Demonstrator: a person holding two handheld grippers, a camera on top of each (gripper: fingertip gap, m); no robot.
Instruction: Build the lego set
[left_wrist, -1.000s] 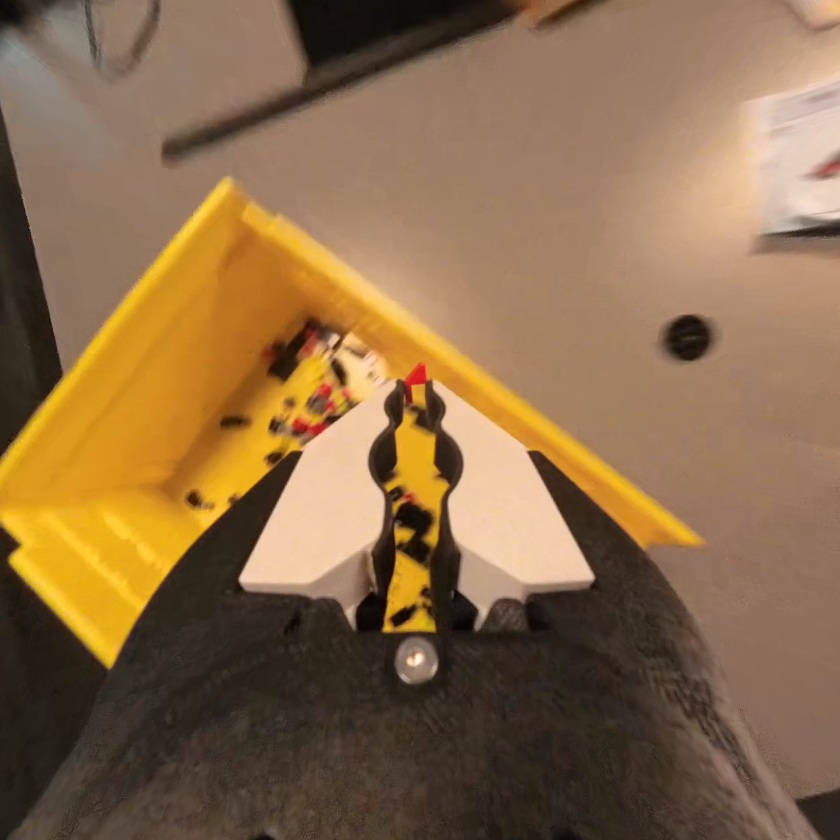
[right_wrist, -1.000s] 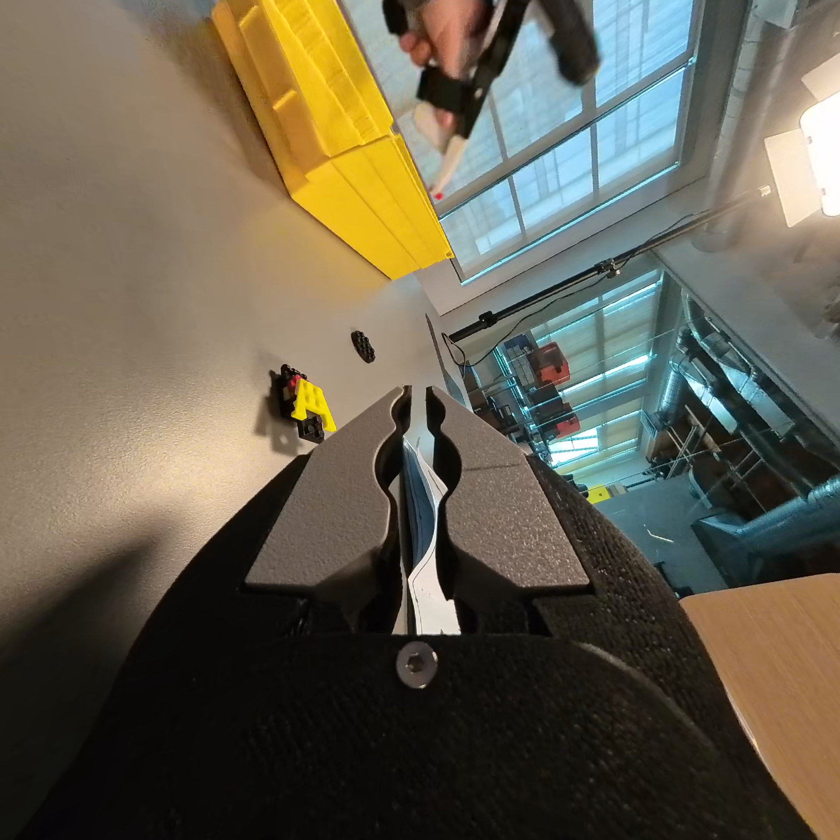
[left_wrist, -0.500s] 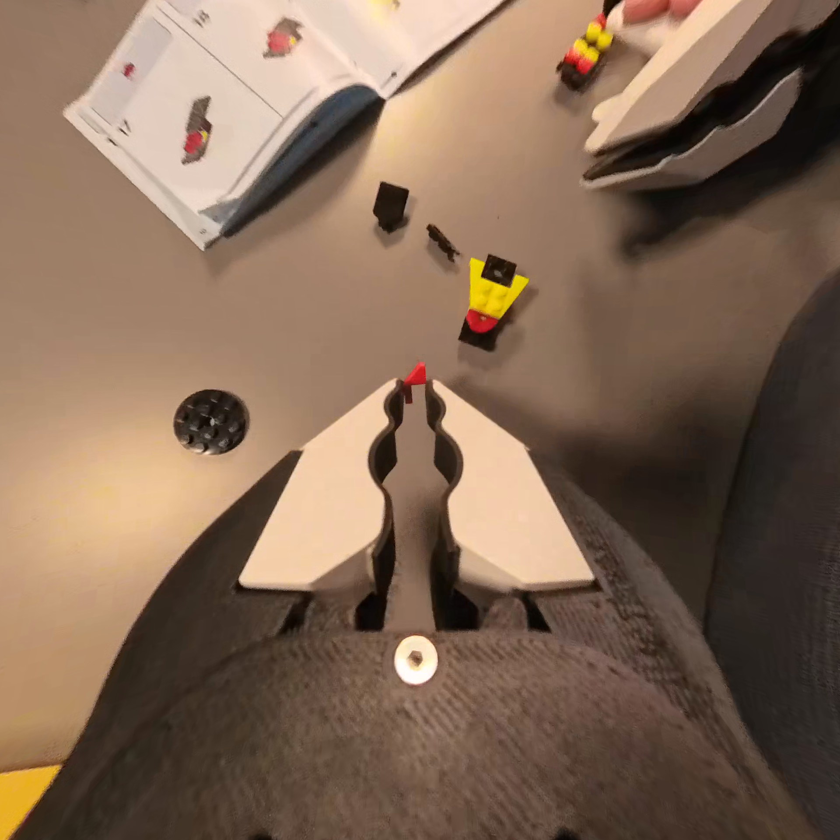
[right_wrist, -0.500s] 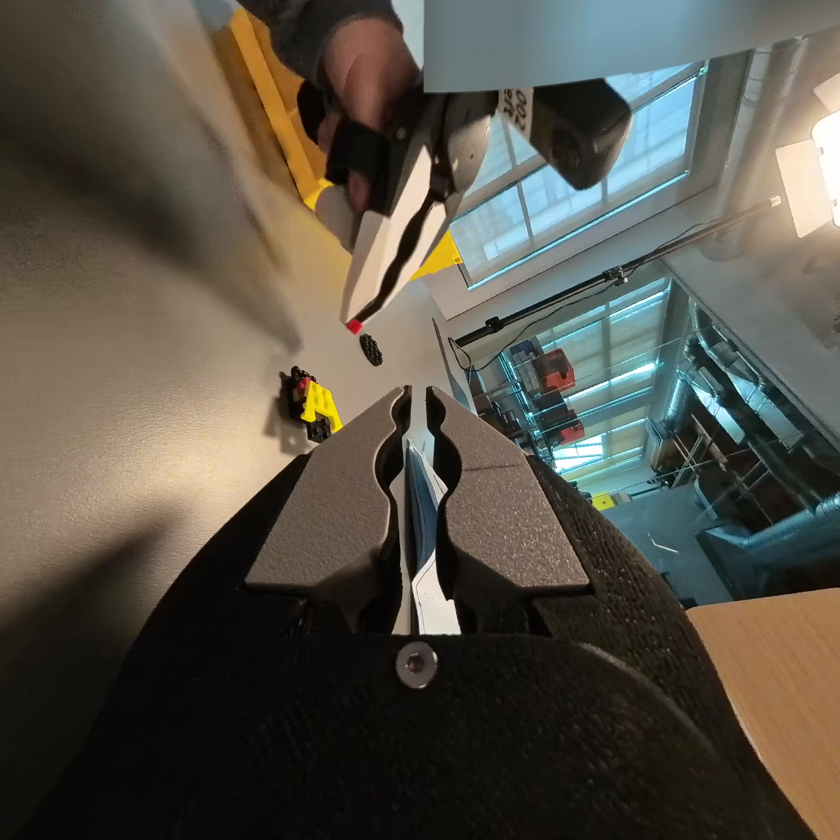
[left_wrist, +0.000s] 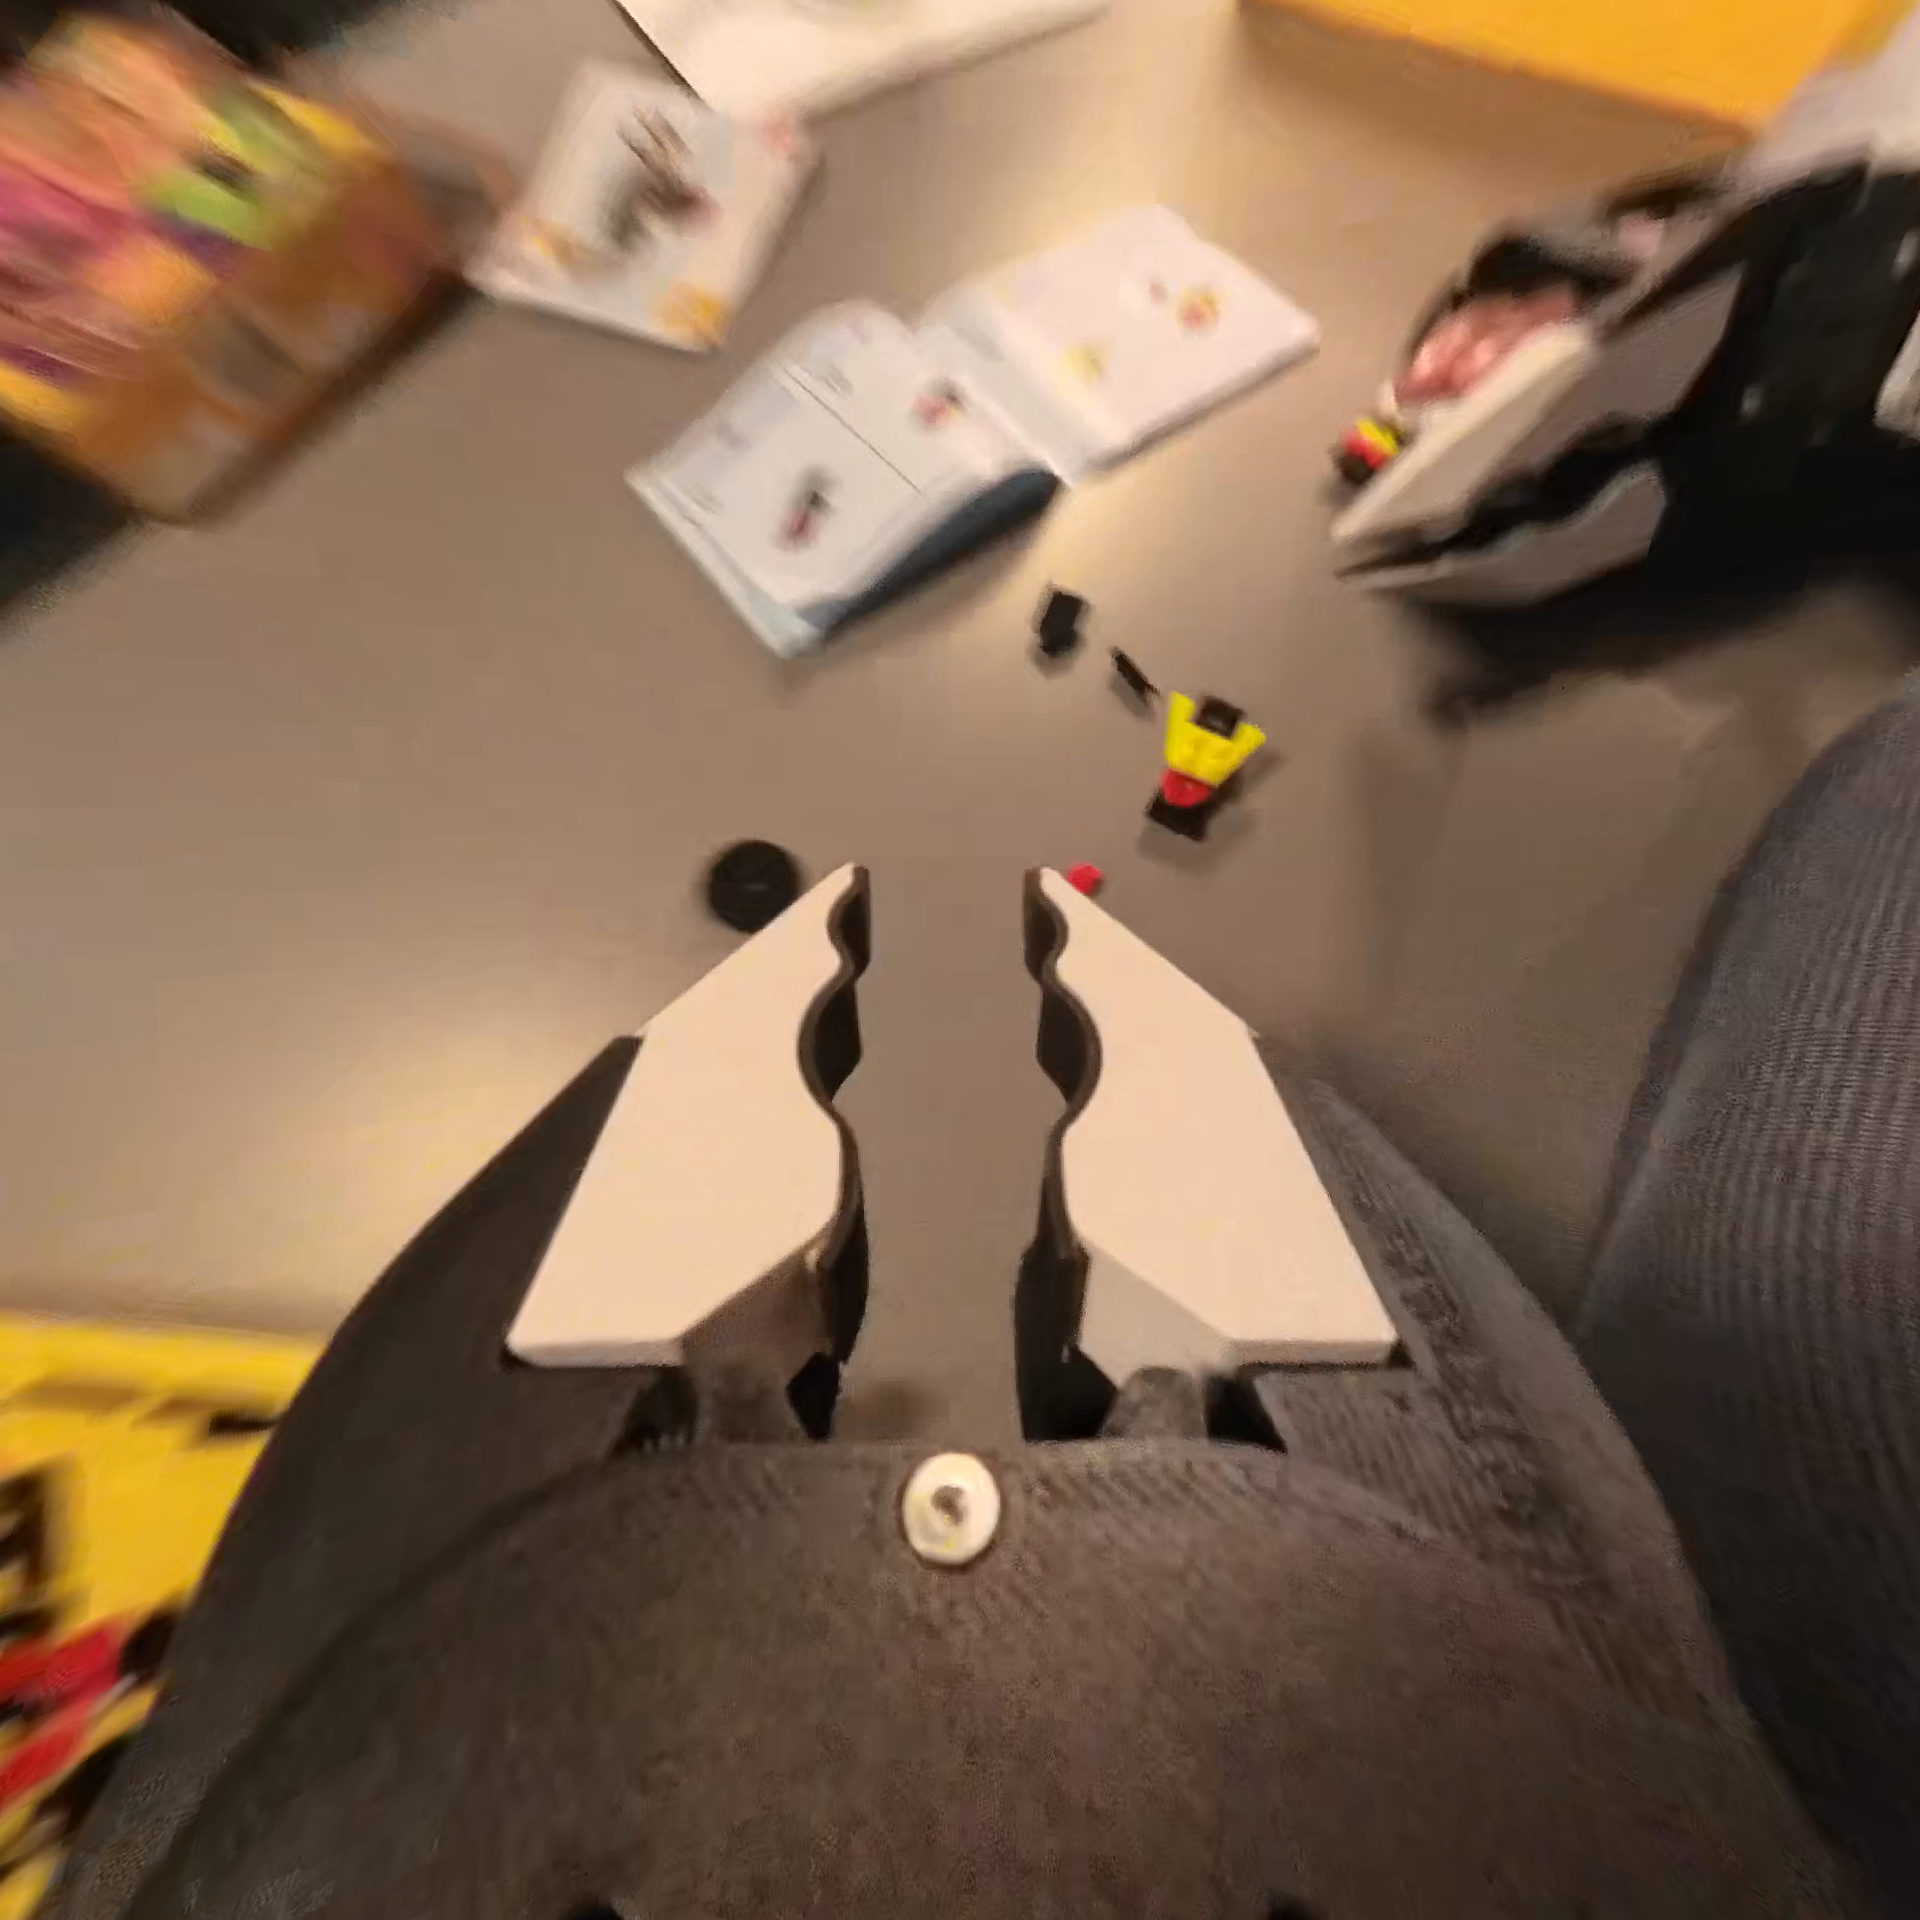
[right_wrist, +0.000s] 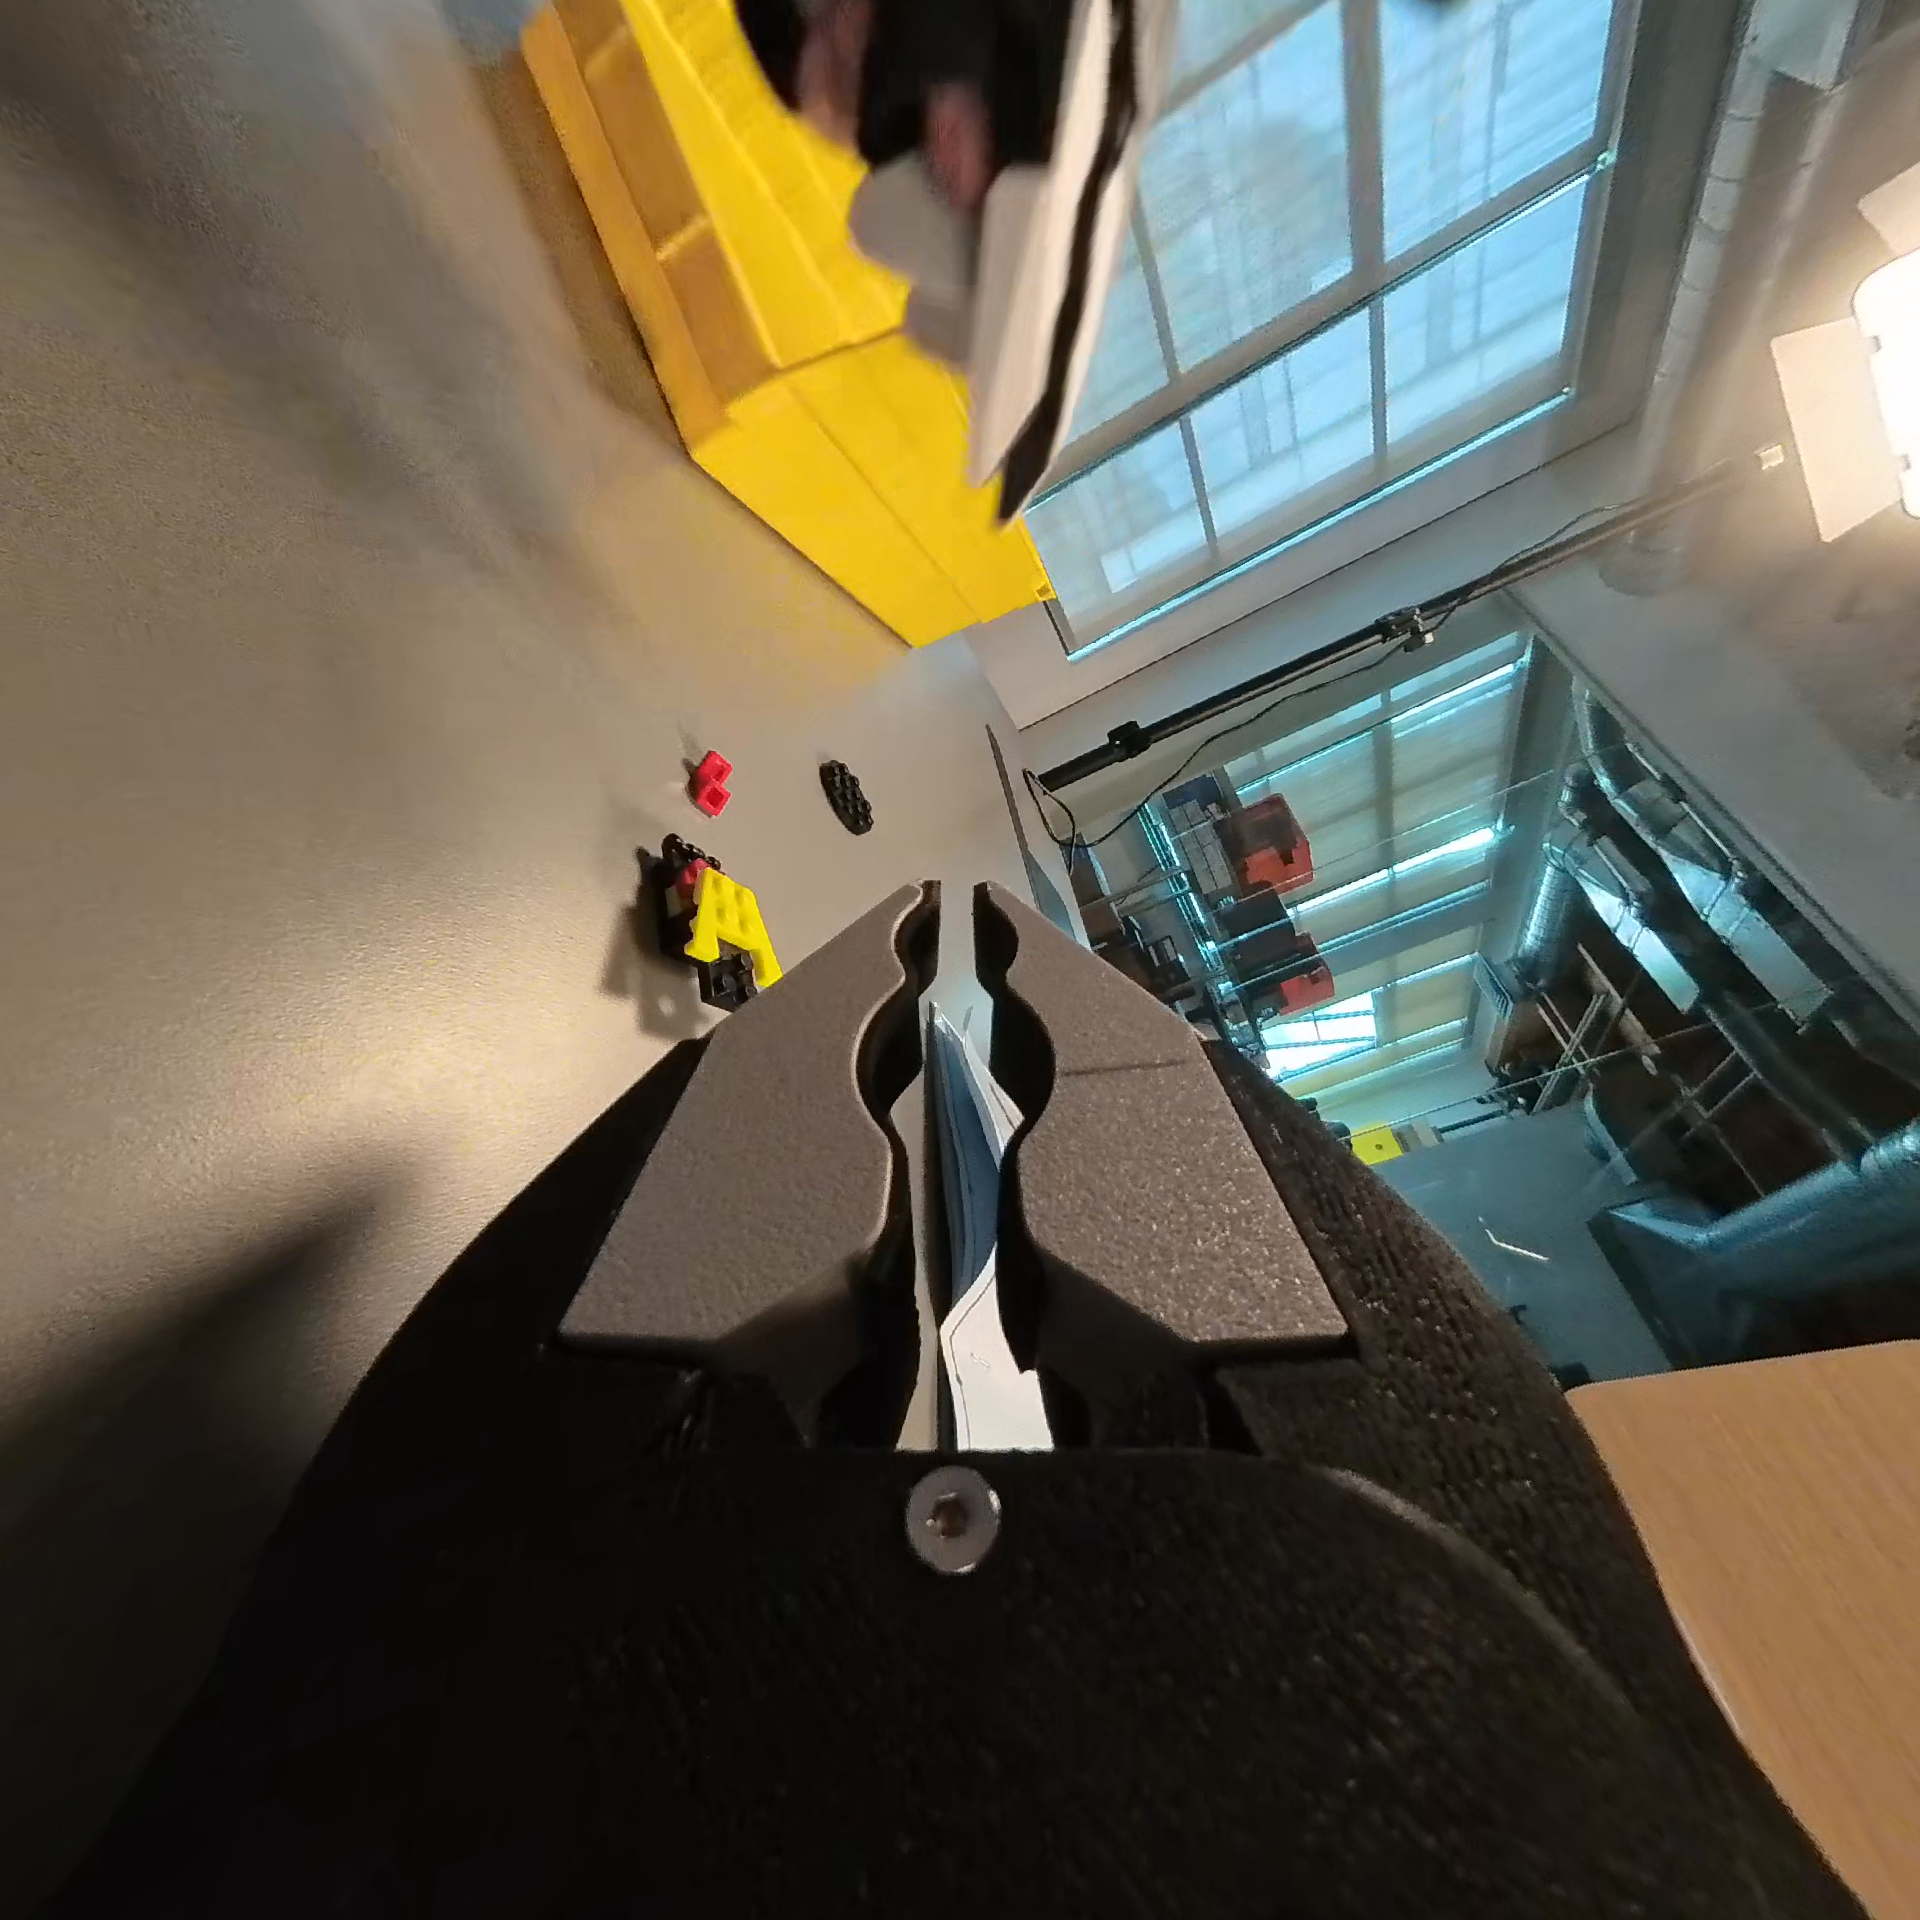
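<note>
Left wrist view open booklet (left_wrist: 966, 416), right wrist view window (right_wrist: 1330, 343)

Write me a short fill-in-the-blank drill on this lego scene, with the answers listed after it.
1. The left gripper has its jaws ____.
2. The small loose piece lying on the table beside the black round plate is coloured ____.
3. The wedge-shaped plate on top of the small build is coloured ____.
4. The big bin on the table is coloured ____.

Answers: open; red; yellow; yellow
</note>
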